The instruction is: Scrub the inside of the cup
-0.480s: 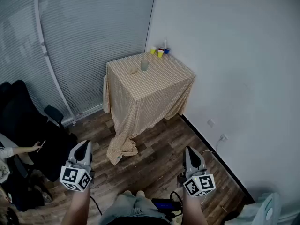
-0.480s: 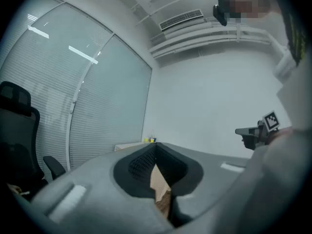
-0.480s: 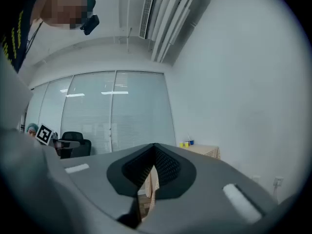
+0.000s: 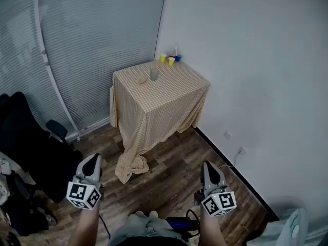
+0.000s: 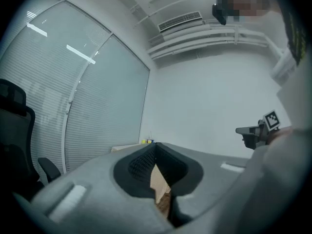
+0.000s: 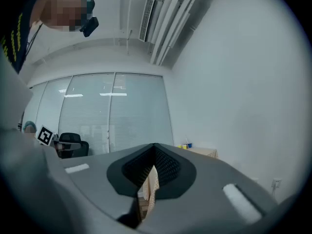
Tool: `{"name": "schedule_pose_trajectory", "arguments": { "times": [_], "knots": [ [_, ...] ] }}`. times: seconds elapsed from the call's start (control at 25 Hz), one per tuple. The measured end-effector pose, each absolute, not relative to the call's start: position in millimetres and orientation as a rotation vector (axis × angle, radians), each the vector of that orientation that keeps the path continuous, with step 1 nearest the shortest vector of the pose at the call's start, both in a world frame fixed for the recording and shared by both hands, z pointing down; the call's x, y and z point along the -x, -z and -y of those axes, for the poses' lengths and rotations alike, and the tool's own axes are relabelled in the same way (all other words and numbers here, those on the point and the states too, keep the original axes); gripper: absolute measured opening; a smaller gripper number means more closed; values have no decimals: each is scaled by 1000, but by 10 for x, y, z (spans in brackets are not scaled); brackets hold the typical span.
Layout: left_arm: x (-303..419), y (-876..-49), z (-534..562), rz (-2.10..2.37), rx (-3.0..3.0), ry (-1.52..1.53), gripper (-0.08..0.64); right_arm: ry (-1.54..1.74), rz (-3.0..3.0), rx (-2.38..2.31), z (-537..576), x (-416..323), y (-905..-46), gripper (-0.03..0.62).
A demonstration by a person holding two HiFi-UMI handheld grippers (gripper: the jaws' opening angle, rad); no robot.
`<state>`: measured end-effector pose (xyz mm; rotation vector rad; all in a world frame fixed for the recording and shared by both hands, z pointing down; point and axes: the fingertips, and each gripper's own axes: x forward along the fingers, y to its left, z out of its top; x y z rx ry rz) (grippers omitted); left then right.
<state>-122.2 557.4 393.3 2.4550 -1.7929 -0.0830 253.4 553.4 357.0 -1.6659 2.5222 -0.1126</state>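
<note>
The head view swings a little to the right, so the cloth-covered table (image 4: 169, 94) sits slightly further left and lower in the frame than half a second ago. The grey cup (image 4: 154, 75) on it and the yellow cups (image 4: 162, 58) at its far corner shift with it. The white window rail (image 4: 45, 58) moves toward the left edge, as does the black office chair (image 4: 31, 147), and of the person sitting there only a bit of pale sleeve (image 4: 4, 164) shows now

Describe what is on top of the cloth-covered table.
A grey cup stands near the middle with a small pale object beside it. Two yellow cups and a blue cup cluster at the far corner. The cloth hides the tabletop itself.
</note>
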Motion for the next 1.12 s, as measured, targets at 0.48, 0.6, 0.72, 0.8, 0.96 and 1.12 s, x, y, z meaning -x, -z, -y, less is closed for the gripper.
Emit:
{"name": "schedule_pose_trajectory", "arguments": {
  "times": [0.48, 0.6, 0.72, 0.8, 0.96, 1.12],
  "knots": [
    [1292, -3939, -5413, 1778, -2468, 87, 5, 99, -2526, 1669, -5418, -2378, -3550, 5],
    [1286, -3931, -5364, 1779, -2473, 79, 5, 94, -2531, 1664, -5375, -2353, -3545, 5],
    [1290, -3935, -5311, 1776, -2484, 71, 5, 91, -2538, 1630, -5328, -2289, -3530, 6],
    [1289, -3940, -5283, 1770, -2491, 68, 5, 95, -2535, 1607, -5299, -2254, -3519, 6],
    [1319, -3961, -5207, 1753, -2503, 70, 5, 86, -2541, 1602, -5209, -2166, -3523, 5],
    [1379, -3959, -5103, 1753, -2502, 75, 5, 78, -2531, 1601, -5102, -2100, -3516, 5]
  ]
}}
